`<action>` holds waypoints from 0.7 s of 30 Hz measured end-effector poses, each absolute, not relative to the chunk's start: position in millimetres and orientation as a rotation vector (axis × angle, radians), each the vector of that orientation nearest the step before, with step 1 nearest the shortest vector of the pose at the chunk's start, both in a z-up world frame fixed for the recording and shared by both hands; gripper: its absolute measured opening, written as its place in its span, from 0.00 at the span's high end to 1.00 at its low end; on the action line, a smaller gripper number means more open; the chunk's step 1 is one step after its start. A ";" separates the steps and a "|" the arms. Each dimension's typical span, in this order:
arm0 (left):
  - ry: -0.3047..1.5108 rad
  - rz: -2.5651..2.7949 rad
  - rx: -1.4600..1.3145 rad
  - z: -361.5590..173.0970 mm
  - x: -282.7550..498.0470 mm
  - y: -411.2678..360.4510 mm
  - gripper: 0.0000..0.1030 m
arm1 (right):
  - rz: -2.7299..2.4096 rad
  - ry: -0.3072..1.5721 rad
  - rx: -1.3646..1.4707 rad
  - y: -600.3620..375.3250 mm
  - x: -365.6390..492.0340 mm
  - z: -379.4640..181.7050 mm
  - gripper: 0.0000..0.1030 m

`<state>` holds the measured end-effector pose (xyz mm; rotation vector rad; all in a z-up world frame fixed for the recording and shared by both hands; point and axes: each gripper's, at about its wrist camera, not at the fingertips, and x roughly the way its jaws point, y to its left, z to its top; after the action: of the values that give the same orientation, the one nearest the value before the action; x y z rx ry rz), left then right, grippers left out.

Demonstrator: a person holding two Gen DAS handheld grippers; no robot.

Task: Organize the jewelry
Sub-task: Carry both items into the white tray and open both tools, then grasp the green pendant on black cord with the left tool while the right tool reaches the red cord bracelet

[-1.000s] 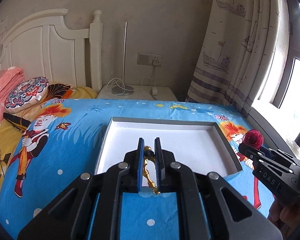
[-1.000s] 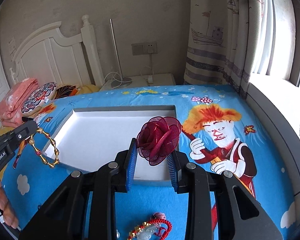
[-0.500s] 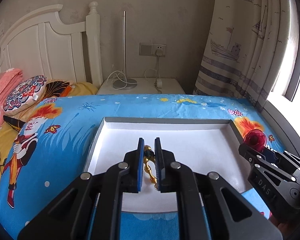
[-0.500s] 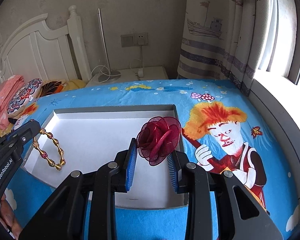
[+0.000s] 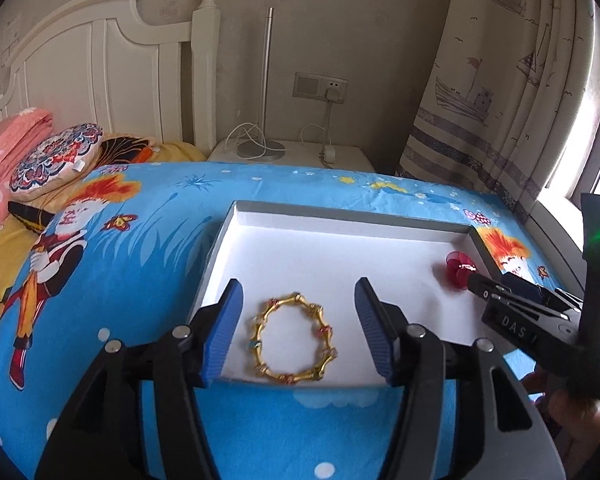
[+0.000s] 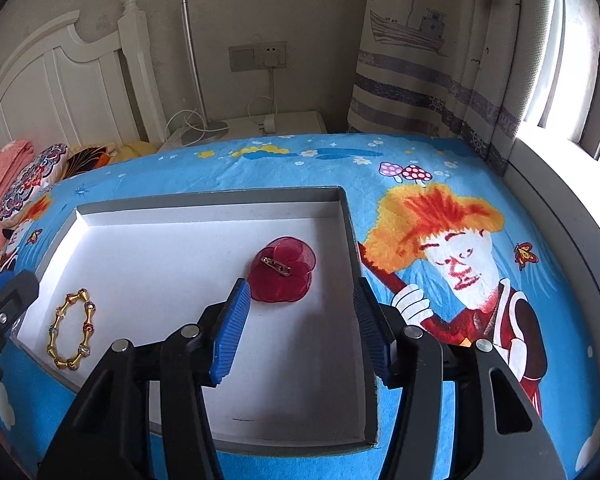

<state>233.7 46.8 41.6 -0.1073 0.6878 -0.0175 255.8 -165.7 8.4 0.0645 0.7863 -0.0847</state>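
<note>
The left claw (image 5: 298, 320) has just been opening and stands released; the gold bracelet (image 5: 293, 339) lies flat between its pads, untouched, near the tray's (image 5: 340, 216) front edge. The right claw (image 6: 302, 316) has just been opening too, released, with the red flower brooch (image 6: 283, 275) lying pin-side up on the tray floor just past its left pad. The tray rests on the blue cartoon bedspread (image 6: 420, 152).
</note>
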 end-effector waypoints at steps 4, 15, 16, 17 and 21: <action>0.671 -0.023 -0.095 43.2 192.4 54.7 0.37 | -0.049 0.772 0.077 -169.9 231.7 14.7 0.42; 0.734 0.042 -0.125 22.6 117.4 81.3 0.28 | -0.072 0.804 0.059 -180.0 166.3 2.1 0.35; 0.735 0.040 -0.123 22.1 111.7 82.4 0.28 | -0.085 0.812 0.063 -183.3 167.3 -0.2 0.35; 0.737 0.040 -0.118 21.2 106.0 82.6 0.28 | -0.098 0.817 0.070 -186.9 169.0 -1.7 0.35; 0.765 0.044 -0.111 13.1 88.1 85.5 0.28 | -0.121 0.830 0.081 -195.7 176.3 -7.3 0.35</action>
<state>88.1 85.5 13.1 -0.1113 0.7650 0.0444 176.3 -195.7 -7.3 0.0809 0.8299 -0.1212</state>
